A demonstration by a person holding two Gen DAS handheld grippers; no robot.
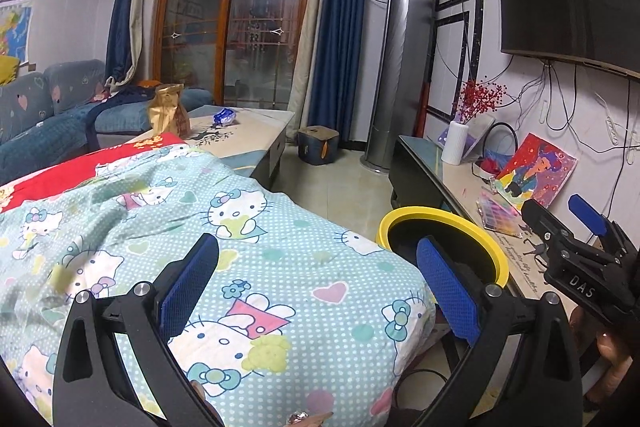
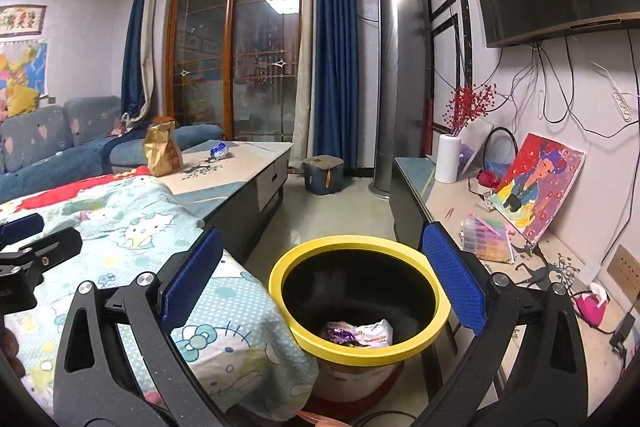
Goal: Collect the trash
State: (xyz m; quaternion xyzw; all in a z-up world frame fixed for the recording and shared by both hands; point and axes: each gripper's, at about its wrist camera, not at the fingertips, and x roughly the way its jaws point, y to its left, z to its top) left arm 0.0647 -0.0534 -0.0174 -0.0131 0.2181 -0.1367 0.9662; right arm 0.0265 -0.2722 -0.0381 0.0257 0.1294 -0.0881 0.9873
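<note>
Wrappers (image 2: 358,334), crumpled white and purple, lie in yellow-rimmed bin (image 2: 400,349); both tools (image 2: 325,285) (image 1: 318,287) wide, empty.

Left wrist view over the quilt (image 1: 256,247), right above the bin (image 2: 356,291), both facing the window (image 1: 236,23)

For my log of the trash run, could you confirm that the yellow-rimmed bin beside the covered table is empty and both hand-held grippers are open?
Not quite: the yellow-rimmed bin is not empty. The right wrist view shows a crumpled wrapper lying at its bottom. The rest holds: the bin stands beside the covered table, and the left hand-held gripper and right hand-held gripper are both open.
</note>
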